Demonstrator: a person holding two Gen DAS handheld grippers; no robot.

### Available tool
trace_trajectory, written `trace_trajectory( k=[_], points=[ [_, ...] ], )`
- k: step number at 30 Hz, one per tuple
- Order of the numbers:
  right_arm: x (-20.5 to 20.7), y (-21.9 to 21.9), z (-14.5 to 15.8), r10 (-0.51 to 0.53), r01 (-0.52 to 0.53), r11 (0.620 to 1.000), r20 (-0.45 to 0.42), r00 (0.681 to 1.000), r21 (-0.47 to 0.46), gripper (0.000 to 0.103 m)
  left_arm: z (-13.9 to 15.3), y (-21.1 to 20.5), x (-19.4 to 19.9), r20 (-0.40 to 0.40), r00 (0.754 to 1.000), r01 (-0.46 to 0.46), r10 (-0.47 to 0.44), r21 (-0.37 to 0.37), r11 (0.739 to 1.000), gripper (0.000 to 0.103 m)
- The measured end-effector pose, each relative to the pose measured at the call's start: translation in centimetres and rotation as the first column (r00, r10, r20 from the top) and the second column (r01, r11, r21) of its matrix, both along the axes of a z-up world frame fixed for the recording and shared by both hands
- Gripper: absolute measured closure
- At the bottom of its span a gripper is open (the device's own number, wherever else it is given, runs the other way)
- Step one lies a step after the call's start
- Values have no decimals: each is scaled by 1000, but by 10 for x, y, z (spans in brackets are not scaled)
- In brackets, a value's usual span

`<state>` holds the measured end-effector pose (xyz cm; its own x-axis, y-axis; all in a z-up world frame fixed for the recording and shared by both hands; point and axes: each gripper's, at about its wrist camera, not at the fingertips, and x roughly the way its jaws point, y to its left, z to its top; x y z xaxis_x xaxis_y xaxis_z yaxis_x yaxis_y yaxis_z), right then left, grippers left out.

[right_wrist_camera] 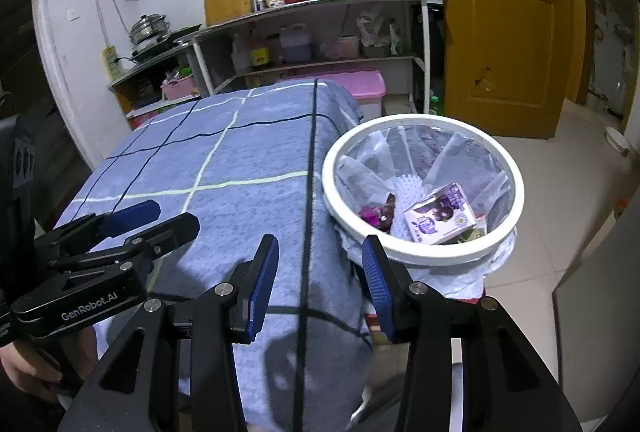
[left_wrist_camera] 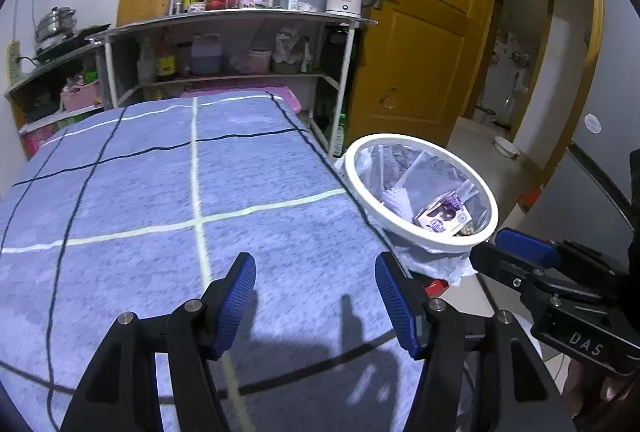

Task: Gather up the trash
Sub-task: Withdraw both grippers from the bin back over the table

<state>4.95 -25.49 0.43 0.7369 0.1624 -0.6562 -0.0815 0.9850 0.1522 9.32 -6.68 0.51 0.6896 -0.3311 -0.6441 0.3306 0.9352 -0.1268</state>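
Both jaws stand wide and empty: the left hand-held gripper over the blue checked cloth tabletop, the right hand-held gripper at its edge. The white-rimmed, bag-lined trash bin sits alongside, probably for short drops, holding a purple-printed white carton and a dark wrapper.

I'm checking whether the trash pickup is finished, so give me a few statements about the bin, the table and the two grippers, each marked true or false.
1. The purple and white carton lies inside the white-rimmed bin. True.
2. The left gripper is shut on a wrapper. False: its jaws are apart with nothing between them.
3. The bin stands beside the blue checked tablecloth, off its right edge. True.
4. The bin has no liner. False: a clear plastic bag lines it and folds over the rim.
5. The right gripper is open and holds nothing. True.
6. Trash is scattered on the tablecloth. False: none shows on the cloth in either view.
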Motion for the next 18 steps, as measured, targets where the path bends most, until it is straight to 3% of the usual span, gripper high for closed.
trace_trajectory(
  k=[18],
  points=[
    [-37,25,3,40,-39,999,36,999,-21,58,3,34,-51,44,994,-97,96,26,995,41]
  ],
)
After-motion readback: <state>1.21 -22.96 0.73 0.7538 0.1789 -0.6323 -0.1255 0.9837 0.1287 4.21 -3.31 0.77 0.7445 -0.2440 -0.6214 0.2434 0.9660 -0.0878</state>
